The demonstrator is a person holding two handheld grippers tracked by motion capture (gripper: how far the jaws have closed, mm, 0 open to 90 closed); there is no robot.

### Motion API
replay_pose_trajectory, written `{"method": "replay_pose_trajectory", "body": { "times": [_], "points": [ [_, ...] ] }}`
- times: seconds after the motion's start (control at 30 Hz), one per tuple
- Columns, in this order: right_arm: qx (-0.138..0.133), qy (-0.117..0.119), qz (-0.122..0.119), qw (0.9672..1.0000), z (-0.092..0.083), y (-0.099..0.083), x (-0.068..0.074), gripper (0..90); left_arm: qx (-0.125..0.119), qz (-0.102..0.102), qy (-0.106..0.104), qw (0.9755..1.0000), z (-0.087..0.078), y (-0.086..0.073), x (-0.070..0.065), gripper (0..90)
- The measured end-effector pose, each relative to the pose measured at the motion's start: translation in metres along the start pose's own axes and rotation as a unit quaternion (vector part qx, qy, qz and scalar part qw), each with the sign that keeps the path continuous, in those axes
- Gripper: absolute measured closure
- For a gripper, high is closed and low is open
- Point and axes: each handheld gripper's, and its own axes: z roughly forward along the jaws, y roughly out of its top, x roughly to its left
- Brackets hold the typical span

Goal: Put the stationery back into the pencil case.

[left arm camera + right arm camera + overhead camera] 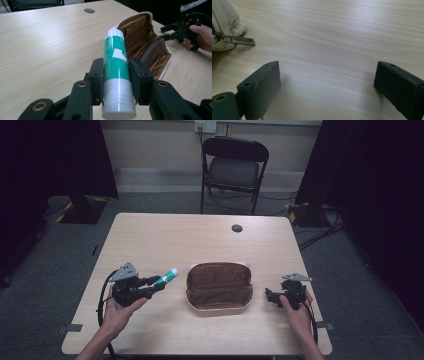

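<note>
Glue stick [115,67], a white tube with a green label, sits between the two black jaws of your left hand-held gripper [116,80]. Both pads press on its sides near the lower half, so the grip is closed on the tube. In the left gripper view the tube points away from you, and its far end reaches toward the open edge of the pouch [145,42]. In the high view the glue stick [166,277] is above the table [165,235], tilted with its far end a little higher, and it is just beside the left side of the pouch [219,285] without touching it.

The pouch is brown inside and cream outside. It lies open near the middle of the table, close to your edge, between your two hands. Its zipper pull [242,40], a small dark metal tag, lies flat on the wood next to the cream corner in the right gripper view.

Your right hand-held gripper [327,85] is to the right of the pouch, near it but apart from it. Its jaws stand wide and there is only bare wood between them. In the high view your right hand [296,312] holds it low over the table, with the jaws pointing toward the pouch.

A black chair [233,167] stands behind the far side of the table.
</note>
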Motion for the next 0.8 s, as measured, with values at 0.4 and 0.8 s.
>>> {"method": "replay_pose_trajectory", "body": {
  "times": [0.4, 0.8],
  "points": [
    [0.001, 0.000, 0.001, 1.0000, 0.000, 0.000, 0.000, 5.9, 0.010, 0.027, -0.028, 0.9992, 0.018, 0.019, -0.018, 65.8],
    [0.000, 0.000, 0.000, 1.0000, 0.000, 0.000, 0.000, 5.9, 0.019, 0.048, -0.047, 0.9976, 0.050, 0.038, -0.033, 65.8]
  ]
}}
